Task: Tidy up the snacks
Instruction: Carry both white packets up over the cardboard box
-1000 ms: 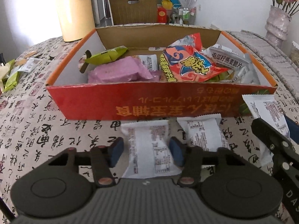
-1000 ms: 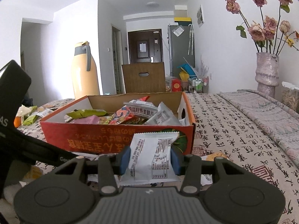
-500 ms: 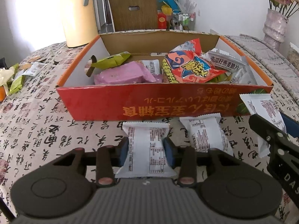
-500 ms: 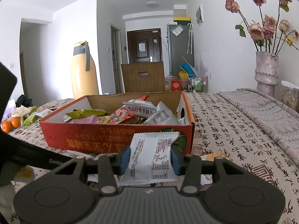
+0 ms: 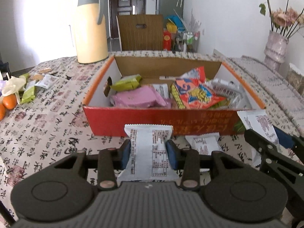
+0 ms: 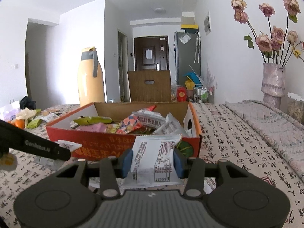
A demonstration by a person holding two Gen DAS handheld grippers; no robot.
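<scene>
My left gripper (image 5: pixel 149 154) is shut on a white snack packet (image 5: pixel 148 152), lifted off the cloth in front of the red cardboard box (image 5: pixel 133 120). The box holds several snacks, among them a pink pack (image 5: pixel 136 98), a green one (image 5: pixel 127 82) and an orange bag (image 5: pixel 195 96). My right gripper (image 6: pixel 153 161) is shut on another white snack packet (image 6: pixel 153 157), held just before the box's right front corner (image 6: pixel 197 142). In the left wrist view that right gripper (image 5: pixel 266 142) shows at the right edge. A third white packet (image 5: pixel 204 144) lies on the table between them.
A yellow thermos jug (image 5: pixel 91 28) stands behind the box at the left. Loose wrappers (image 5: pixel 30 93) and oranges (image 5: pixel 9 101) lie at the far left. A vase of dried roses (image 6: pixel 272 81) stands at the right. A folded quilt (image 6: pixel 275 123) covers the table's right side.
The left gripper closed on the white packet and lifted it up off the table toward the box. The right gripper kept still with its packet.
</scene>
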